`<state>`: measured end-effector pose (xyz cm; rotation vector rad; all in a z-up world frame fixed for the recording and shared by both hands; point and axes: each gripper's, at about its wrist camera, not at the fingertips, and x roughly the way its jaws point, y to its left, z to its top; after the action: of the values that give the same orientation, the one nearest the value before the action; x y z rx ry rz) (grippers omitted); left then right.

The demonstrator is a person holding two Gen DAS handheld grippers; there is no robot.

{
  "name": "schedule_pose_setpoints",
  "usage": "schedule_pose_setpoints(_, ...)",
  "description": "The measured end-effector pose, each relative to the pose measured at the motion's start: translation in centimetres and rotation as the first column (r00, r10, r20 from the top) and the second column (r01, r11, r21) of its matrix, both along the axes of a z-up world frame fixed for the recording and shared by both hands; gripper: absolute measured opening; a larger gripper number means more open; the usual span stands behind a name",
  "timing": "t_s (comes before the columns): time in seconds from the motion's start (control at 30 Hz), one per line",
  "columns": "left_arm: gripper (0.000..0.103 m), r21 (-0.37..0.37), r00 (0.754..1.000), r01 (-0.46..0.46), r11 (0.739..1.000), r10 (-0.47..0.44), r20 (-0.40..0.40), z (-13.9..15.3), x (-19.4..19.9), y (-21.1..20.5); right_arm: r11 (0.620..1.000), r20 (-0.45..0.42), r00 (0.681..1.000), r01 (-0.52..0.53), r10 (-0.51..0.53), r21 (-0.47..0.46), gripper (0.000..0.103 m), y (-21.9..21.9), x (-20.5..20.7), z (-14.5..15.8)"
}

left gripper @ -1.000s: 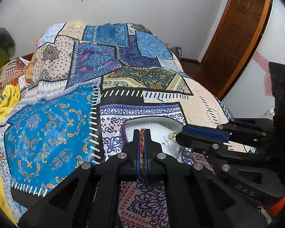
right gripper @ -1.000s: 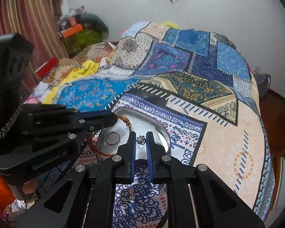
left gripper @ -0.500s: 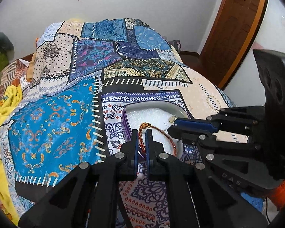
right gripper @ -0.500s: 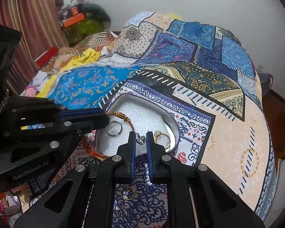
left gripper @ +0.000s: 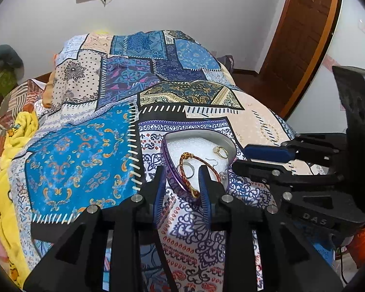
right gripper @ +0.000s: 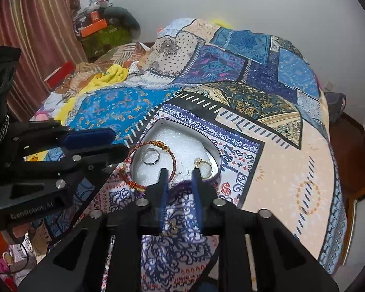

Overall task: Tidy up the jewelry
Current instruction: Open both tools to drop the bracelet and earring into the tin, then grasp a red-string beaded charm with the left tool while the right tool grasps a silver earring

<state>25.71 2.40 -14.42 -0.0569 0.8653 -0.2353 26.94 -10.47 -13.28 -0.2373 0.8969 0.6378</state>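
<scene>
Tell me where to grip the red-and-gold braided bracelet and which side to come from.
Grip the braided bracelet on the arc that hangs over the near-left rim of the heart-shaped box, outside the foam. That stretch looks clear of the silver ring lying within its loop. Come from the near-left with the left gripper, one finger either side of the cord; its jaws are opening.

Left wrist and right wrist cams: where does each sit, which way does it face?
Left wrist: on the left gripper, looking forward and down along its opening jaws at the heart-shaped box; the right gripper shows at right.
Right wrist: on the right gripper, jaws opening, same downward look at the heart-shaped box; the left gripper shows at left.
Shared: box, braided bracelet lying over its rim, silver ring, gold ring, patchwork bedspread.
</scene>
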Motion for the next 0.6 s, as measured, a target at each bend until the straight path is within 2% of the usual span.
schedule_pose_setpoints(0.07, 0.031, 0.007, 1.0, -0.002, 1.0, 0.002, 0.006, 0.4, -0.6, 0.0, 1.0, 0.025, 1.0, 0.007, -0.007, -0.002, 0.038, -0.2, -0.6, 0.5)
schedule_pose_setpoints(0.3, 0.039, 0.03, 1.0, -0.009, 0.999, 0.009, 0.024, 1.6, -3.3, 0.0, 1.0, 0.062, 0.998, 0.017, -0.018, 0.005, 0.038, -1.1, -3.1, 2.0)
schedule_pose_setpoints(0.6, 0.04, 0.056, 1.0, -0.009, 0.998, 0.009, -0.004, 1.4, -6.5, -0.2, 1.0, 0.046, 0.999, 0.025, -0.026, 0.016, 0.038, -1.8, -5.8, 1.5)
